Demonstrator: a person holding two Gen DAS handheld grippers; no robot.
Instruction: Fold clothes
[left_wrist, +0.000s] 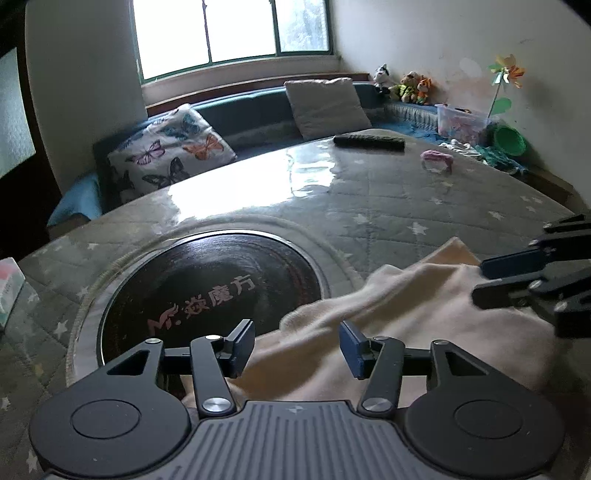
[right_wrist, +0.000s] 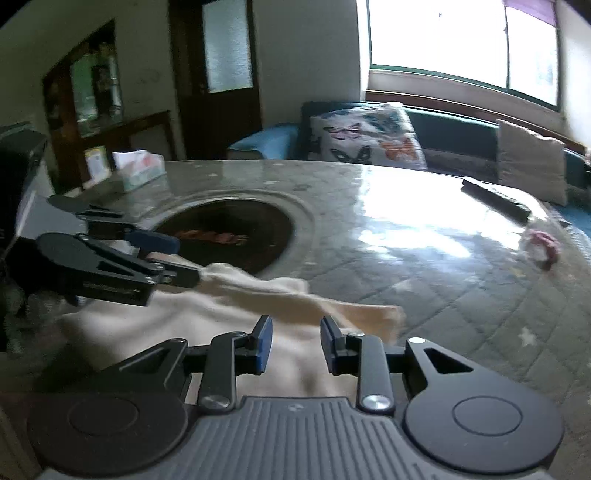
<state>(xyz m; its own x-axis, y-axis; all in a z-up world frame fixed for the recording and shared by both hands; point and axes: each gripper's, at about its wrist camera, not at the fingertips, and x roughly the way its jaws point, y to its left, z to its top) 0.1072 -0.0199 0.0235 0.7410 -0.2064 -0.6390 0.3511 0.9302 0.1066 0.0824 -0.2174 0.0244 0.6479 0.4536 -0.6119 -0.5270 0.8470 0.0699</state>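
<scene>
The left claw (left_wrist: 297, 349) hangs with its fingers apart over the near edge of the cream garment (left_wrist: 399, 317), which lies rumpled on the table (left_wrist: 388, 199) beside the dark round hob (left_wrist: 207, 291); the right claw (right_wrist: 295, 347), fingers also apart, hovers above the same cloth.

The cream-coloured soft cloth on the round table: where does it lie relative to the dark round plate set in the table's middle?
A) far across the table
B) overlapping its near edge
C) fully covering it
B: the cream cloth overlaps the dark plate's near edge only.
</scene>
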